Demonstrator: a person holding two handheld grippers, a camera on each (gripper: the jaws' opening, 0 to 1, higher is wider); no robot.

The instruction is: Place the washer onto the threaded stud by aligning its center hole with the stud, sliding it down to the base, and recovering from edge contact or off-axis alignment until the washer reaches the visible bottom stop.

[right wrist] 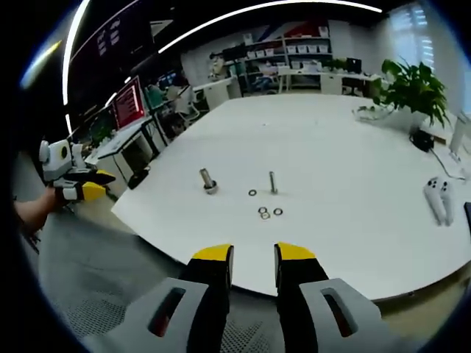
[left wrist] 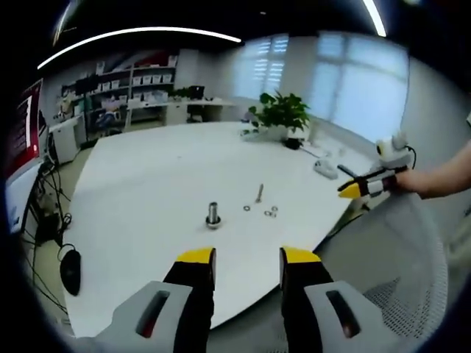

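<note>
1. Left gripper [left wrist: 247,259]: its yellow-tipped jaws stand apart with nothing between them, held off the near edge of the white table [left wrist: 147,198]. In the right gripper view this gripper [right wrist: 99,190] appears at the far left in a hand [right wrist: 44,206], too small to tell how its jaws stand.
2. Right gripper [right wrist: 254,257]: its jaws are likewise spread and empty, short of the table [right wrist: 331,147] edge. In the left gripper view it [left wrist: 349,188] enters from the right, held by a hand [left wrist: 412,180].
3. Stud [left wrist: 213,214]: it stands upright on the table on a broad base; in the right gripper view the stud [right wrist: 207,180] leans slightly in the picture.
4. Bolt [left wrist: 259,193]: a slimmer upright piece, set well apart from the stud; the bolt [right wrist: 273,182] also shows in the right gripper view.
5. Washers [left wrist: 271,212]: small rings lying flat on the table near the bolt, none on the stud. The right gripper view separates them better: one washer [right wrist: 252,193] lies between stud and bolt, the others [right wrist: 266,213] cluster nearer the camera.
6. Plant [left wrist: 281,112]: at the table's far edge; plant [right wrist: 412,88] at the upper right in the right gripper view.
7. Controller [right wrist: 439,198]: a white item lying on the table's right side in the right gripper view.
8. Chair [left wrist: 397,272]: mesh seat beside the table in the left gripper view.
</note>
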